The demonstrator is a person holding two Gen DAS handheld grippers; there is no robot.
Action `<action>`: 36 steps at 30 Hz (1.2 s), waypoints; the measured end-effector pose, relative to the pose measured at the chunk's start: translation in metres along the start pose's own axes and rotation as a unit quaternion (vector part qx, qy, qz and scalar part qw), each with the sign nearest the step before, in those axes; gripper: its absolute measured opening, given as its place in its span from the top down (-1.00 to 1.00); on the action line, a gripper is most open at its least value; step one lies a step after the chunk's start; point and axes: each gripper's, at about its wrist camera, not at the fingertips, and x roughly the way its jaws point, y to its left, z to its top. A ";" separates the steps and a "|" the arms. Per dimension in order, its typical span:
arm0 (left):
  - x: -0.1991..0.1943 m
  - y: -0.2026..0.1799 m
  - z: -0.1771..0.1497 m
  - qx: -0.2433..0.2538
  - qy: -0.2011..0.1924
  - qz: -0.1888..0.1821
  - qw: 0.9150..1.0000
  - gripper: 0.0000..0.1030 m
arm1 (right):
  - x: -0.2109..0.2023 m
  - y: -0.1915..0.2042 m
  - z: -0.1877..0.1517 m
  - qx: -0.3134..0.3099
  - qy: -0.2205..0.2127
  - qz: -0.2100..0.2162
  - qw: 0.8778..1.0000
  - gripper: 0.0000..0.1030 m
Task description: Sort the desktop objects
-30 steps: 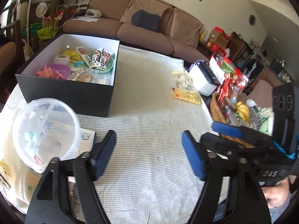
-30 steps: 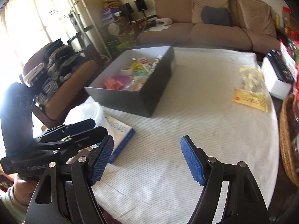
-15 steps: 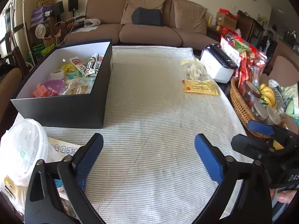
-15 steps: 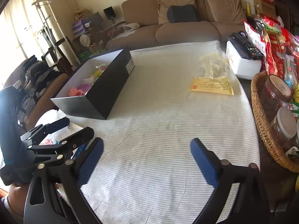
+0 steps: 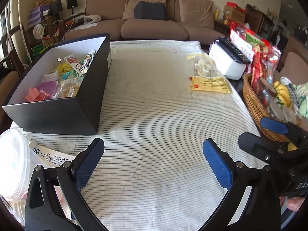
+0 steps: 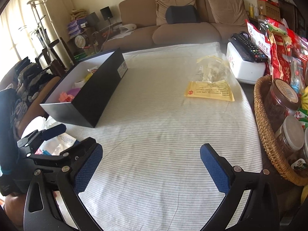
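From the left wrist camera, the left gripper [image 5: 153, 158] hovers over the striped tablecloth [image 5: 157, 115] with its blue pads spread wide and nothing between them. The black box [image 5: 57, 88] is the landmark: it sits on the cloth ahead and to the left of the gripper, lid off, holding a jumble of small things — a purple bowl [image 5: 49, 86], pink clips, snack packets. Right of the box lies a broad bare stretch of cloth, running to the yellow packet [image 5: 209, 84] near the cloth's far right edge. Just this side of the box, at the cloth's near left edge, a clear plastic tub [image 5: 13, 165] rests on a printed bag. The right gripper [image 5: 269, 134] shows low at the right, beside the wicker basket [image 5: 254, 105]; its jaws look parted, though the angle is poor.

From the right wrist camera, the right gripper [image 6: 151, 162] also has its pads spread wide, empty, over bare cloth. The black box [image 6: 92, 96] stands ahead to the left, its long wall bordering the open strip. The yellow packet [image 6: 208, 91] lies well right of the box, and the wicker basket [image 6: 267, 134] sits past the cloth's right edge. The left gripper [image 6: 55, 140] shows low, this side of the box.
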 end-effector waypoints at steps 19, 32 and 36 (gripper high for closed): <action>0.109 -0.023 0.048 -0.020 0.047 -0.096 0.994 -0.99 | 0.067 -0.109 0.032 0.084 0.001 -0.039 0.996 -1.00; 0.212 -0.077 0.107 0.048 0.063 -0.100 0.992 -0.81 | 0.149 -0.142 0.100 0.002 0.005 -0.125 0.992 -0.99; 0.225 -0.077 0.106 0.051 0.067 -0.095 0.992 -0.81 | 0.172 -0.146 0.110 -0.006 0.017 -0.137 0.990 -0.96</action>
